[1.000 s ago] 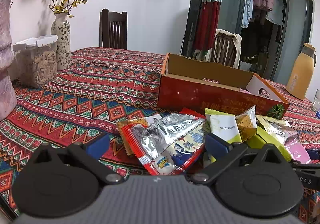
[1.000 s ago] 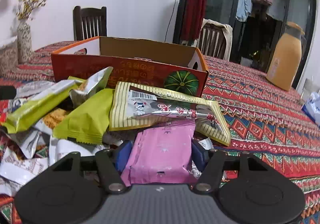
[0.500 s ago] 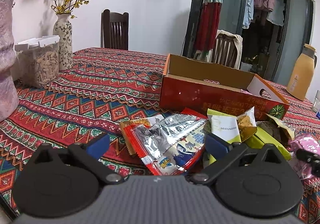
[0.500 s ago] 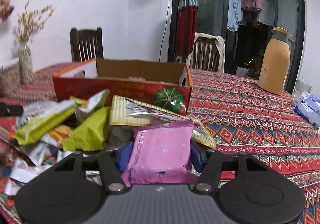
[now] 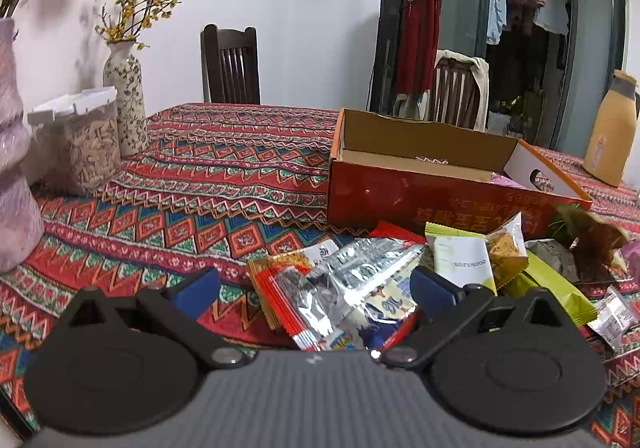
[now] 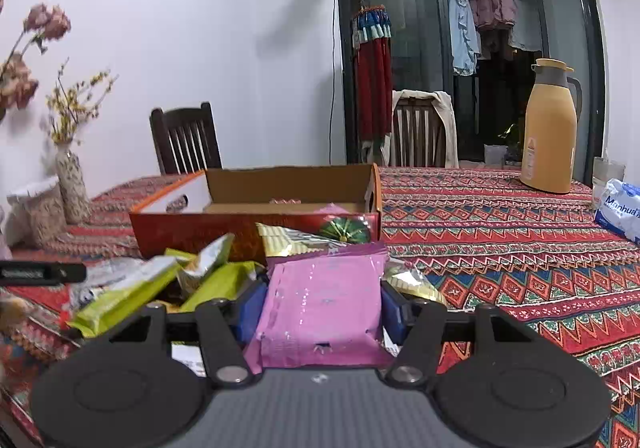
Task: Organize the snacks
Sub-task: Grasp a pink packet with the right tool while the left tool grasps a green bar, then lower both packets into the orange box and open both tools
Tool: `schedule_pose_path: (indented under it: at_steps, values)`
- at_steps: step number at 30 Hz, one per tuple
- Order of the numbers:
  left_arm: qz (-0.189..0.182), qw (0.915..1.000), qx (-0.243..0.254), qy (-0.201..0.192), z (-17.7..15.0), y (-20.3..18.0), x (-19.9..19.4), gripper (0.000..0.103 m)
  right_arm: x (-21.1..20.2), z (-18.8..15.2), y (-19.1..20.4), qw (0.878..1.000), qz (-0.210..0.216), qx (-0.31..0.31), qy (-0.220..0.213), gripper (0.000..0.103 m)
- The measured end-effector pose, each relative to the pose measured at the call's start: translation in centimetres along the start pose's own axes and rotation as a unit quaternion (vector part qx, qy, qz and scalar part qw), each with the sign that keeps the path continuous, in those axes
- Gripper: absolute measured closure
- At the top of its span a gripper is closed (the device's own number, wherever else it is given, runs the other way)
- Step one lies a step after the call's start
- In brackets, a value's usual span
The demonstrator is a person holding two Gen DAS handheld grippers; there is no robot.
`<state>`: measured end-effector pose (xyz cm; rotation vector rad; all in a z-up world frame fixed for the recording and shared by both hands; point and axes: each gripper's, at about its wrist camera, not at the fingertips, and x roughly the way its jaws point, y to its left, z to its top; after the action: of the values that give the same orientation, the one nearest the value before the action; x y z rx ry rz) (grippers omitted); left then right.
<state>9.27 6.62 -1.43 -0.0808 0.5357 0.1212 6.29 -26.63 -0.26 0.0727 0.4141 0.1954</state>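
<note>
R gripper (image 6: 320,306) is clamping a pink snack packet (image 6: 322,312) btwn its blue pads, holding it up off the table just in front of the open cardboard box (image 6: 256,220), above the snack pile. L gripper (image 5: 316,286) is sitting w/ fingers wide apart, gripping nothing, over a silver-and-red packet (image 5: 340,288) lying on the patterned tablecloth (image 5: 192,188). The rest of the snacks are lying in a heap vs. the box's near wall, towards the near edge of the table.
</note>
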Motion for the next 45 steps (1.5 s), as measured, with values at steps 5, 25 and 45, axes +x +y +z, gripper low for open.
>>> schedule_pose_path:
  at_steps: [5,25,45]
  values:
    - [0.006,0.9998,0.017,0.002,0.2,-0.3,0.3,0.0,-0.6,0.7,0.1,1.0,0.012,0.003,-0.016,0.044]
    - [-0.088,0.9951,0.031,0.033,0.9,-5.7,1.2,0.009,0.6,0.7,-0.8,1.0,0.015,0.017,-0.008,0.044]
    - [-0.095,0.9934,0.042,0.049,0.4,-7.1,2.0,0.063,1.1,0.3,-1.5,0.999,0.03,0.032,-0.006,0.044]
